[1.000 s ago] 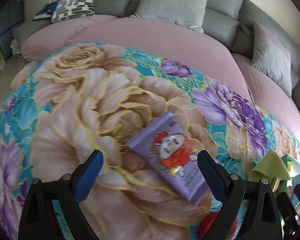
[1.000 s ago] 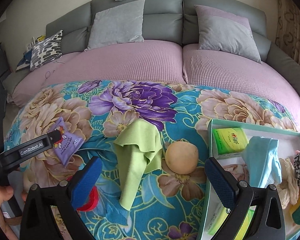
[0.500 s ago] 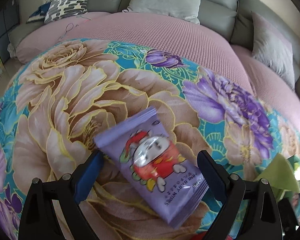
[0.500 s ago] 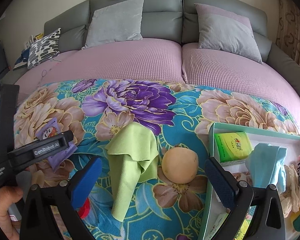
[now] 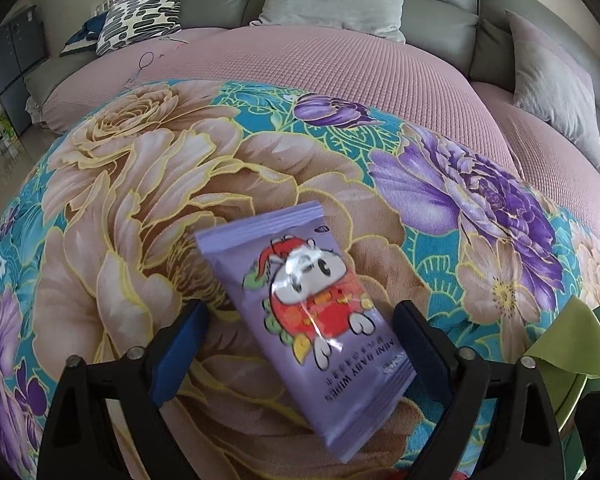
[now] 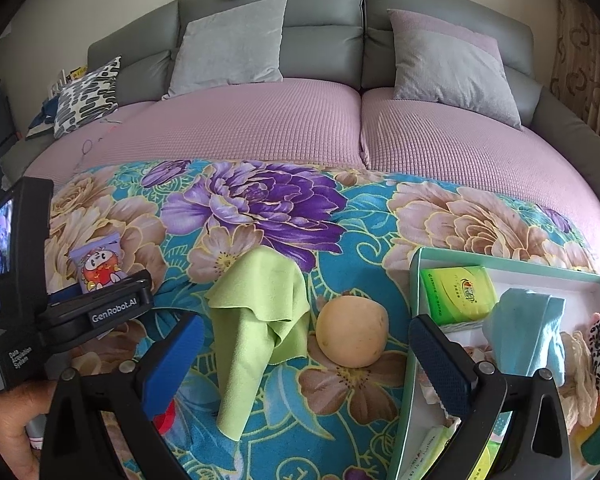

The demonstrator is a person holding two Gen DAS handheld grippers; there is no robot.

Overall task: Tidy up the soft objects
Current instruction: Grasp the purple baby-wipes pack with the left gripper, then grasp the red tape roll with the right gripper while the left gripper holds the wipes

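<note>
A purple baby-wipes pack with a cartoon print lies flat on the floral blanket. My left gripper is open, its blue fingers on either side of the pack's lower half. The pack also shows in the right wrist view, partly hidden behind the left gripper's body. My right gripper is open and empty, above a green cloth and a tan soft ball.
A white-lined box at the right holds a green tissue pack, a light blue cloth, a leopard-print item and other soft things. A red object lies at the front. Sofa cushions stand behind.
My left gripper has moved forward over the wipes pack, so the pack now lies between its open fingers. The right gripper has shifted slightly left, still open.
</note>
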